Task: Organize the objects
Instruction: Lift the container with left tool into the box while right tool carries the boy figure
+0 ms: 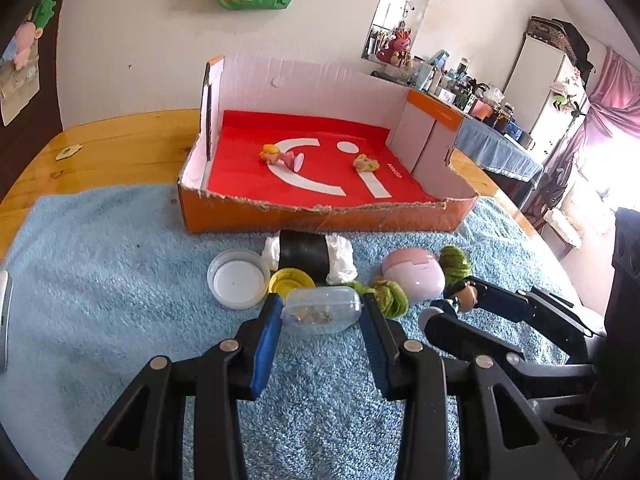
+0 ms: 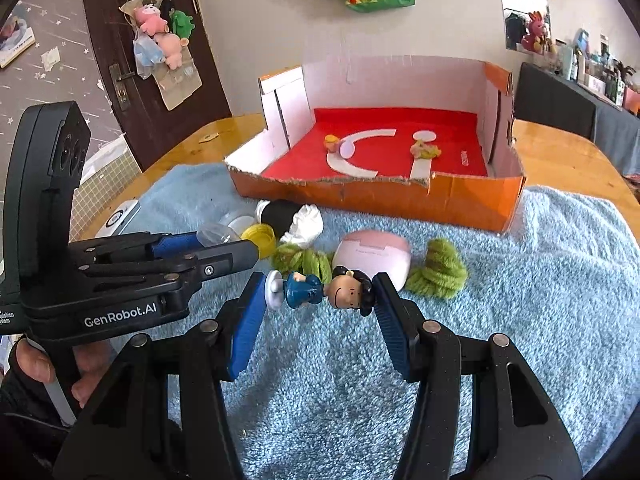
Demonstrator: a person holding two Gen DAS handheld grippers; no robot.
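My left gripper (image 1: 322,314) is shut on a clear plastic capsule (image 1: 322,312) with brownish bits inside, low over the blue towel (image 1: 120,264). My right gripper (image 2: 320,294) is shut on a small figurine (image 2: 320,290) with a blue suit, black hair and white base, held sideways between the pads. The figurine also shows in the left wrist view (image 1: 464,296). An orange cardboard box (image 1: 320,216) with a red floor stands behind; two small toy figures (image 1: 280,156) (image 1: 366,164) lie in it. The box also shows in the right wrist view (image 2: 380,196).
On the towel lie a white lid (image 1: 238,280), a yellow cap (image 1: 290,280), a black roll with white ends (image 1: 308,256), a pink case (image 1: 414,274) and green yarn bundles (image 1: 456,262) (image 2: 438,270). The wooden table (image 1: 120,148) extends left and behind.
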